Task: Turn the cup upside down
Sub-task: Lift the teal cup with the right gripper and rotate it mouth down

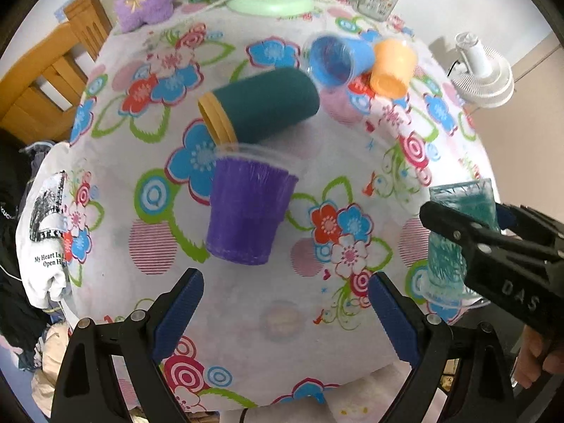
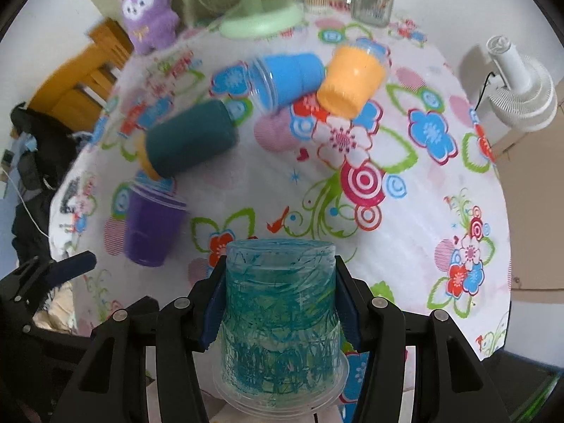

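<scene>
right gripper [image 2: 280, 303] was clamped on the teal scribbled cup [image 2: 280, 317], blue pads [image 2: 347, 313] pressed flat on both sides of the wall, mid-height, so the cup couldn't slip or swing. cup sat inverted in the grip: closed base pointing away toward the table, flared rim [image 2: 282, 393] close to the camera, at the near table edge. can't tell if the rim was touching the floral tablecloth [image 2: 423, 194] or just above it; my guess is the flip was basically done and only set-down and release remained. left gripper [image 1: 285, 303] was wide open, holding nothing, hovering just short of the purple cup [image 1: 246, 211], which stood rim-up, probably lined up as the next pick. further out: dark green cup [image 1: 261, 105], blue cup [image 1: 338, 60] and orange cup [image 1: 393, 67] lay on their sides, touching in a loose cluster.
</scene>
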`<state>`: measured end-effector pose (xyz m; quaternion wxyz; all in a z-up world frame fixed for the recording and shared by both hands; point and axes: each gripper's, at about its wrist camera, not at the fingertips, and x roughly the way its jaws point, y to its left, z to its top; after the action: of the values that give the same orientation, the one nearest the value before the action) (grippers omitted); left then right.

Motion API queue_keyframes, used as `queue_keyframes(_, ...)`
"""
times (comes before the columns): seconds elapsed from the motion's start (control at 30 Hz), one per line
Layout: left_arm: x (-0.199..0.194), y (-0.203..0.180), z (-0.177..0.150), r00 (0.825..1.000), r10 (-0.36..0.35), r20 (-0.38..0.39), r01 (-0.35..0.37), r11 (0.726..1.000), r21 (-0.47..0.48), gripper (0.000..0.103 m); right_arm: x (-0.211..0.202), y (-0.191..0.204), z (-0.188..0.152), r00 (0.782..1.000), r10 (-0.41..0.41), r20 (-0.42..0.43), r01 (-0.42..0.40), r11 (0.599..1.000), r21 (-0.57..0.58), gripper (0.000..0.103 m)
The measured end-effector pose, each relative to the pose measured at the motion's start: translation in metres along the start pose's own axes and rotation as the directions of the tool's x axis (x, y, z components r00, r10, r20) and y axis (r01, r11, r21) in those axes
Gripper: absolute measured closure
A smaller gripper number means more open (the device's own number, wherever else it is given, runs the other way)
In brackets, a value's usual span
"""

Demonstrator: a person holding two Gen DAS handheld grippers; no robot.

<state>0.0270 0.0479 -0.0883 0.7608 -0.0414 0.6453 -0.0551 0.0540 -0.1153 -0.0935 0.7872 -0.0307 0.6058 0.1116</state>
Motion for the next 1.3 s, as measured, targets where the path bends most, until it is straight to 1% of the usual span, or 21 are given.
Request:
queue_keyframes(0.1, -0.011, -0.003, -0.002, 0.999, 0.019, 0.031, -0.019, 1.0, 0.005, 0.007, -0.014, 0.008, 0.002, 0.999, 0.016, 0.046, -0.015, 1.0, -0.009, 0.046)
queue_keyframes(0.23, -0.019, -0.002, -0.007, 0.999, 0.012, 0.053, -0.011, 1.0, -0.013, 0.007, -0.03, 0.014, -0.004, 0.991, 0.016, 0.133, -0.011, 0.999, -0.042, 0.046)
queue_keyframes(0.3, -0.021, 0.0, -0.012, 0.997, 0.035, 0.069, -0.033, 0.999, -0.03, 0.007, -0.034, 0.014, -0.008, 0.986, 0.021, 0.164, -0.013, 0.998, -0.054, 0.046)
queue_keyframes(0.37, -0.022, 0.005, -0.018, 0.996, 0.037, 0.081, -0.032, 0.998, -0.059, 0.007, -0.039, 0.016, -0.013, 0.978, 0.032, 0.207, -0.017, 0.997, -0.074, 0.046)
queue_keyframes(0.43, -0.018, 0.008, -0.022, 0.996, 0.027, 0.089, -0.02, 0.997, -0.079, 0.007, -0.041, 0.017, -0.019, 0.964, 0.035, 0.263, -0.008, 0.995, -0.102, 0.046)
queue_keyframes(0.5, -0.016, 0.009, -0.026, 0.994, 0.04, 0.098, -0.032, 0.996, -0.083, 0.007, -0.041, 0.019, -0.025, 0.952, 0.035, 0.304, 0.004, 0.992, -0.127, 0.046)
queue_keyframes(0.6, -0.012, 0.01, -0.031, 0.991, 0.049, 0.123, -0.039, 0.995, -0.09, 0.007, -0.041, 0.019, -0.033, 0.921, 0.053, 0.386, 0.005, 0.989, -0.148, 0.046)
queue_keyframes(0.7, -0.007, 0.012, -0.035, 0.987, 0.043, 0.153, -0.027, 0.994, -0.103, 0.007, -0.046, 0.014, -0.043, 0.86, 0.077, 0.504, -0.002, 0.989, -0.147, 0.046)
queue_keyframes(0.73, -0.005, 0.013, -0.037, 0.986, 0.046, 0.161, -0.029, 0.994, -0.109, 0.007, -0.049, 0.012, -0.047, 0.829, 0.09, 0.552, -0.008, 0.989, -0.15, 0.046)
queue_keyframes(0.77, -0.002, 0.013, -0.037, 0.985, 0.049, 0.167, -0.029, 0.993, -0.117, 0.007, -0.051, 0.011, -0.05, 0.804, 0.101, 0.587, -0.012, 0.988, -0.153, 0.046)
queue_keyframes(0.8, 0.001, 0.013, -0.038, 0.984, 0.046, 0.171, -0.025, 0.992, -0.122, 0.007, -0.053, 0.01, -0.052, 0.785, 0.108, 0.611, -0.014, 0.988, -0.156, 0.046)
queue_keyframes(0.83, 0.003, 0.013, -0.039, 0.984, 0.041, 0.174, -0.02, 0.992, -0.121, 0.007, -0.054, 0.008, -0.055, 0.751, 0.119, 0.649, -0.017, 0.987, -0.161, 0.046)
queue_keyframes(0.93, 0.01, 0.008, -0.041, 0.982, 0.032, 0.189, -0.011, 0.994, -0.112, 0.007, -0.049, 0.005, -0.056, 0.713, 0.141, 0.687, -0.034, 0.985, -0.167, 0.046)
queue_keyframes(1.0, 0.015, 0.006, -0.042, 0.98, 0.034, 0.195, -0.014, 0.994, -0.104, 0.007, -0.038, 0.004, -0.056, 0.695, 0.159, 0.701, -0.056, 0.984, -0.167, 0.046)
queue_keyframes(1.07, 0.019, 0.004, -0.042, 0.978, 0.048, 0.202, -0.029, 0.995, -0.094, 0.007, -0.028, 0.005, -0.056, 0.685, 0.164, 0.71, -0.061, 0.984, -0.169, 0.046)
queue_keyframes(1.13, 0.021, 0.003, -0.043, 0.975, 0.068, 0.21, -0.052, 0.995, -0.083, 0.007, -0.015, 0.009, -0.056, 0.676, 0.156, 0.72, -0.047, 0.984, -0.169, 0.046)
queue_keyframes(1.2, 0.024, 0.004, -0.044, 0.973, 0.078, 0.219, -0.062, 0.995, -0.079, 0.007, -0.005, 0.012, -0.058, 0.675, 0.148, 0.723, -0.038, 0.985, -0.166, 0.046)
queue_keyframes(1.3, 0.028, 0.01, -0.042, 0.972, 0.081, 0.218, -0.064, 0.994, -0.085, 0.007, 0.008, 0.016, -0.058, 0.683, 0.141, 0.717, -0.035, 0.986, -0.16, 0.046)
